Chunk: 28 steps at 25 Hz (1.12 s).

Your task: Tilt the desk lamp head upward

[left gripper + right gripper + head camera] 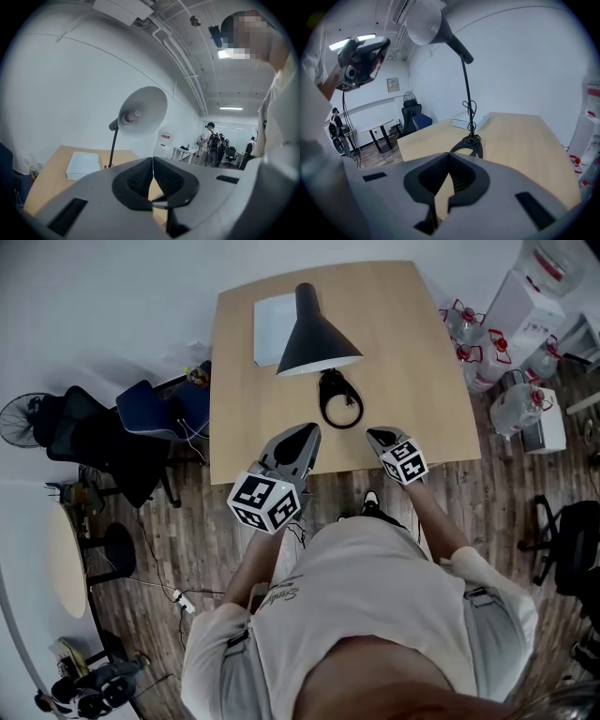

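Observation:
A black desk lamp stands on the wooden desk (412,371). Its cone head (314,334) faces down in the head view; its ring base (340,399) sits near the desk's front. In the left gripper view the lamp head (140,111) shows its white inside and bulb above a thin stem. The right gripper view has the lamp head (425,19) at the top, the stem and the base (468,145) below. My left gripper (302,439) and right gripper (377,437) hover over the desk's front edge, both shut and empty, short of the lamp.
A white flat box (274,326) lies behind the lamp. Office chairs (112,432) and a fan stand left of the desk, water jugs (487,352) and a dispenser to its right. A round table (66,559) is at lower left. People stand far off (211,143).

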Each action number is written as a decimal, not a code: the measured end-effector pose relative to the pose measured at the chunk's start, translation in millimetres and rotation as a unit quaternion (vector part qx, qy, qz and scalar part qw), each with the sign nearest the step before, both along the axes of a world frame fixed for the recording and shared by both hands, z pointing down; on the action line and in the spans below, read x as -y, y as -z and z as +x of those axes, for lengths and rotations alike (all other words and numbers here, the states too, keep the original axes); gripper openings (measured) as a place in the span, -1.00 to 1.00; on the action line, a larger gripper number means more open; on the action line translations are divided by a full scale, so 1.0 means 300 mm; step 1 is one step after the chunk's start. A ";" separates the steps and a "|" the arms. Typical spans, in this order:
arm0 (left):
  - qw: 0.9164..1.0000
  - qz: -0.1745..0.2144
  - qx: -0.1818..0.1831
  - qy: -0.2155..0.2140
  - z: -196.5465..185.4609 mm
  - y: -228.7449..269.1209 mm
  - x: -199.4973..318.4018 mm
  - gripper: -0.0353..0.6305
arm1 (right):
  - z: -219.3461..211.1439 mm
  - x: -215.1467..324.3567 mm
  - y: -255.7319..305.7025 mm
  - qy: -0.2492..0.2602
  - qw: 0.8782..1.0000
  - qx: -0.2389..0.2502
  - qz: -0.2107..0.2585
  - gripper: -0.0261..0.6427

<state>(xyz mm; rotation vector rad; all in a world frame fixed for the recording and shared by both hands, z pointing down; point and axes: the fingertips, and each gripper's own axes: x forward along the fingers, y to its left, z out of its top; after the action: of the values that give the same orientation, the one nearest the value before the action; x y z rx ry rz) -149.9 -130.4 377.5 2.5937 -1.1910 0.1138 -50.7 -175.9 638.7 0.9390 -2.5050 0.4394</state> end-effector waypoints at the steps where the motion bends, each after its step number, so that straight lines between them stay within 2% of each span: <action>1: 1.000 -0.007 0.005 -0.001 -0.010 -0.029 -0.015 -0.84 | 0.006 -0.021 0.032 -0.003 1.000 0.004 0.006 -0.94; 6: 1.000 -0.025 0.009 -0.009 -0.030 -0.117 -0.072 -0.84 | 0.040 -0.126 0.187 -0.020 0.999 0.019 0.042 -0.94; 11: 1.000 -0.022 0.003 -0.010 -0.062 -0.151 -0.107 -0.84 | 0.063 -0.210 0.353 -0.049 0.994 0.039 0.087 -0.94; 15: 0.999 -0.039 -0.005 -0.011 -0.097 -0.221 -0.133 -0.84 | 0.041 -0.273 0.449 -0.055 0.991 0.067 0.097 -0.94; 18: 0.999 -0.042 -0.007 -0.003 -0.100 -0.245 -0.136 -0.84 | 0.042 -0.298 0.491 -0.051 0.990 0.067 0.112 -0.94; 23: 1.000 -0.025 -0.012 0.003 -0.074 -0.192 -0.171 -0.84 | 0.033 -0.313 0.623 -0.033 0.984 0.072 0.158 -0.94; 28: 1.000 -0.007 0.004 0.020 -0.065 -0.130 -0.194 -0.84 | 0.004 -0.313 0.768 -0.001 0.975 0.082 0.205 -0.93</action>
<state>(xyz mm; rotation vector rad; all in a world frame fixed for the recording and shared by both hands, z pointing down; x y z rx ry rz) -169.4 -72.2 416.6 2.5583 -1.2408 0.1229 -49.6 -82.0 408.4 1.0919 -2.8063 -0.0068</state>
